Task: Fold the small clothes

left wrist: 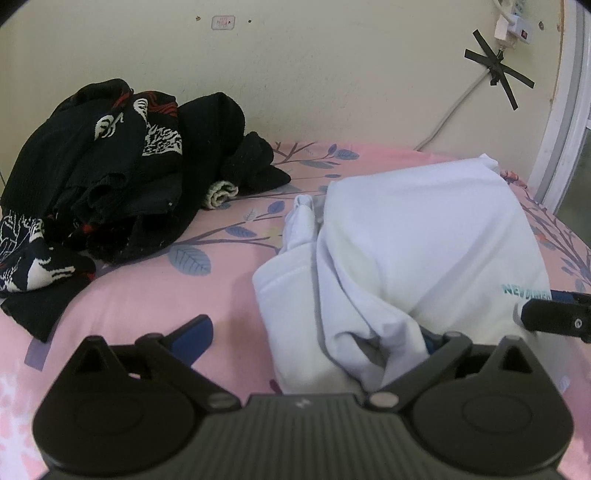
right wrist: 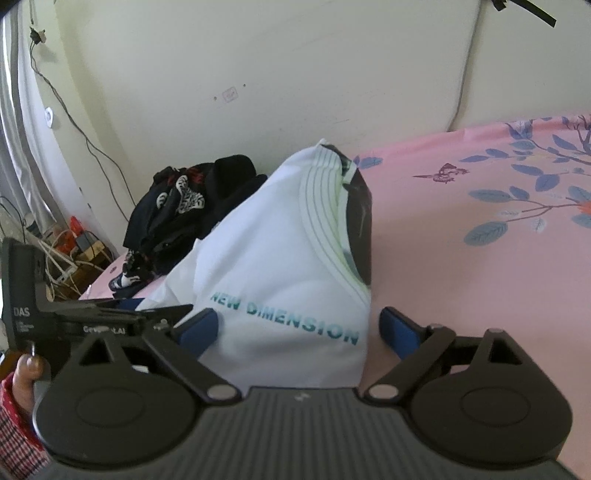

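A white T-shirt [left wrist: 424, 240] with teal "NEW DIMENSION" print [right wrist: 284, 317] lies bunched up on the pink bedsheet [left wrist: 184, 295]. My left gripper [left wrist: 312, 338] stands wide open at the shirt's near left corner. Its left pad [left wrist: 192, 338] rests bare over the sheet, while a fold of the shirt covers its right finger. My right gripper [right wrist: 299, 328] is open astride the printed edge of the shirt; the left pad [right wrist: 199, 328] sits beside the cloth and the right pad [right wrist: 399, 328] is clear of it. A dark panel shows inside the shirt's ribbed collar [right wrist: 325, 206].
A heap of black patterned clothes [left wrist: 110, 166] [right wrist: 184, 206] lies at the far left by the wall. A cable and a taped power strip [left wrist: 513, 26] hang on the wall. Cables and boxes [right wrist: 66, 254] crowd the floor beyond the bed's left edge. A hand [right wrist: 26, 369] holds the left gripper's body.
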Tool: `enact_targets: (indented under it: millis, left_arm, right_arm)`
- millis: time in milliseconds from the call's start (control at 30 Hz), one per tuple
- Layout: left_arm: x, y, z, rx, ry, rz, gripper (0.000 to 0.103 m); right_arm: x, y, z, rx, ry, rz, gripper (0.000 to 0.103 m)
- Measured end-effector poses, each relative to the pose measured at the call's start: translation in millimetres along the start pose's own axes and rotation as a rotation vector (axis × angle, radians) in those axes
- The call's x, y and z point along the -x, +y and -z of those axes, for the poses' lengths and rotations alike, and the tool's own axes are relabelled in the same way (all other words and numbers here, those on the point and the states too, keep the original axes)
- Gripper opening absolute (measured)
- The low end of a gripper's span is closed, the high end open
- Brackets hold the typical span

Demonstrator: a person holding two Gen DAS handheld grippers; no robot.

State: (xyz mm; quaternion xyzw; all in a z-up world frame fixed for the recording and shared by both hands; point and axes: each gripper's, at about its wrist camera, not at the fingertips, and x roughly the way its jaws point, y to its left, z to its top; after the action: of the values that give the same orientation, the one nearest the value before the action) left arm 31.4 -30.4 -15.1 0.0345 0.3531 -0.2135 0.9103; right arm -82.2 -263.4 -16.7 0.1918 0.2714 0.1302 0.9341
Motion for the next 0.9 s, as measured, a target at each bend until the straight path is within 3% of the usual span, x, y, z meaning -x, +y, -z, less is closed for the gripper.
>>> enact_targets:
  millis: [900]
  left_arm:
    - [1, 1, 1, 0.005, -0.008, 0.011, 0.103]
  right_arm:
    - [16, -3, 11, -0.03, -0.022, 0.006, 0.087]
